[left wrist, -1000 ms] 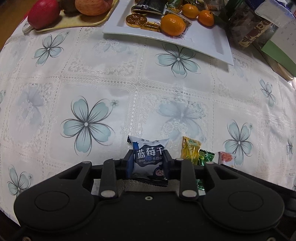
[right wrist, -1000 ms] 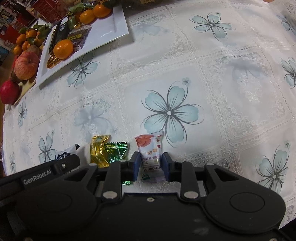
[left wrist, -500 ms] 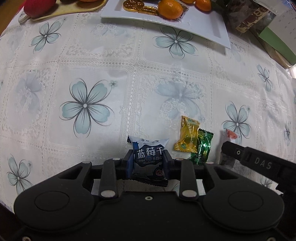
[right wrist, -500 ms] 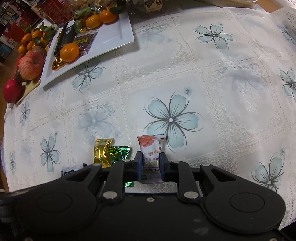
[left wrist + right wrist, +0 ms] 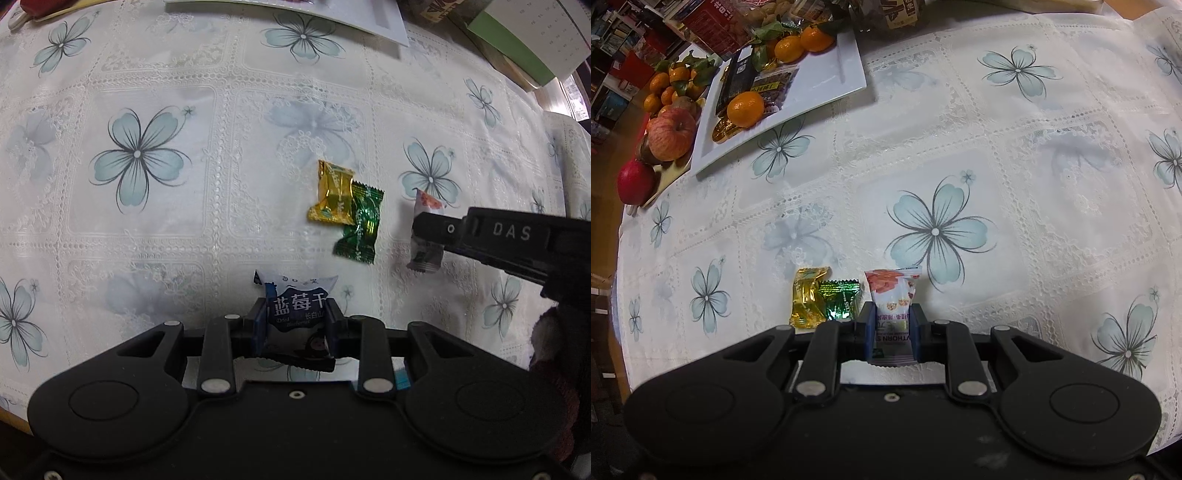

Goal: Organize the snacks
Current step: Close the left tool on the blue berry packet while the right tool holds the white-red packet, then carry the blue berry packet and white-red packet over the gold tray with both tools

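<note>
Left gripper (image 5: 295, 325) pinched on the dried blueberry packet (image 5: 297, 306), right gripper (image 5: 893, 328) clamped on the hawthorn snack packet (image 5: 894, 295), both above the tablecloth (image 5: 1015, 155): slick crinkly film, so risk of slipping free before the white tray (image 5: 827, 62).

On the tablecloth (image 5: 1052, 192), two wrapped candies (image 5: 823, 301) lie touching near its front edge. A white tray (image 5: 827, 74) sits toward the far left corner, oranges (image 5: 745, 109) on it. Left of it, apples (image 5: 670, 134) rest on another plate (image 5: 670, 175).
</note>
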{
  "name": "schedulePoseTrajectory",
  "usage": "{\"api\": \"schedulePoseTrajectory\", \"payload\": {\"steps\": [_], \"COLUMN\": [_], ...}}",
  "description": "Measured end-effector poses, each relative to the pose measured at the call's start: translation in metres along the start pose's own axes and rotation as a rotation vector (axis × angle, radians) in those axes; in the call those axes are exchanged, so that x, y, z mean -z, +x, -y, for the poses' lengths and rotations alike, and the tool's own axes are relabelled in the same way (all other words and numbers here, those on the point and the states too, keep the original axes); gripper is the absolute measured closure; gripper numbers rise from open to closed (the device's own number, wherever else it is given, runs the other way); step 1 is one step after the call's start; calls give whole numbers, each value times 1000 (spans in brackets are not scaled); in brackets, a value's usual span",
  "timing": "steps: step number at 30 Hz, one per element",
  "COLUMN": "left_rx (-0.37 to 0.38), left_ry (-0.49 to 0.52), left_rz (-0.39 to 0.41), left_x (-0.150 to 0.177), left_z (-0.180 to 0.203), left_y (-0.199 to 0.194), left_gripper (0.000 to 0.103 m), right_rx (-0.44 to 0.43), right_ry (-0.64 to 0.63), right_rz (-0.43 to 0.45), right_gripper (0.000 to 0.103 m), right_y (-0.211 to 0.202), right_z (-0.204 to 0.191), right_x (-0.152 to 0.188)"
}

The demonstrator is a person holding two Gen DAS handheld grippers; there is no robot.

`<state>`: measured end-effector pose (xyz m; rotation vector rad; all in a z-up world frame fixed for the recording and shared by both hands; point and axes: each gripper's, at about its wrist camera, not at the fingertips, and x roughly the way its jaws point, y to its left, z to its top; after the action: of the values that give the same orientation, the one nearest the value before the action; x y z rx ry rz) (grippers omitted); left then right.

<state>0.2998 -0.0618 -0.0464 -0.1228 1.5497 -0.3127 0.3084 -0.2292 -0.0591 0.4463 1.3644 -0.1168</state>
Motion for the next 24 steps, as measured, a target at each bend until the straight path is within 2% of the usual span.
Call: {"api": "schedulePoseTrajectory", "payload": {"steps": [5,9,14,18,24], "left_rx": [-13,8,17,17,31], "left_ry": [55,91,143,189,208], "left_rz": [35,71,178,241,239], "left_x": [14,28,60,98,140], "left_z": [5,8,18,20,17], "left_y": [-6,-14,-30,-34,-24], "left_gripper": [64,64,64,64,64], "right_rx": [5,-23,-72,-86,-142], "right_ry": [5,4,1,-6,-2], "right_rz": [17,49,131,222,277], "right_gripper": [82,82,82,82,82], "right_y": [-5,-20,-50,-72,-89], "right_z": [6,14,22,32,53], "right_x": [5,15,36,66,128]}}
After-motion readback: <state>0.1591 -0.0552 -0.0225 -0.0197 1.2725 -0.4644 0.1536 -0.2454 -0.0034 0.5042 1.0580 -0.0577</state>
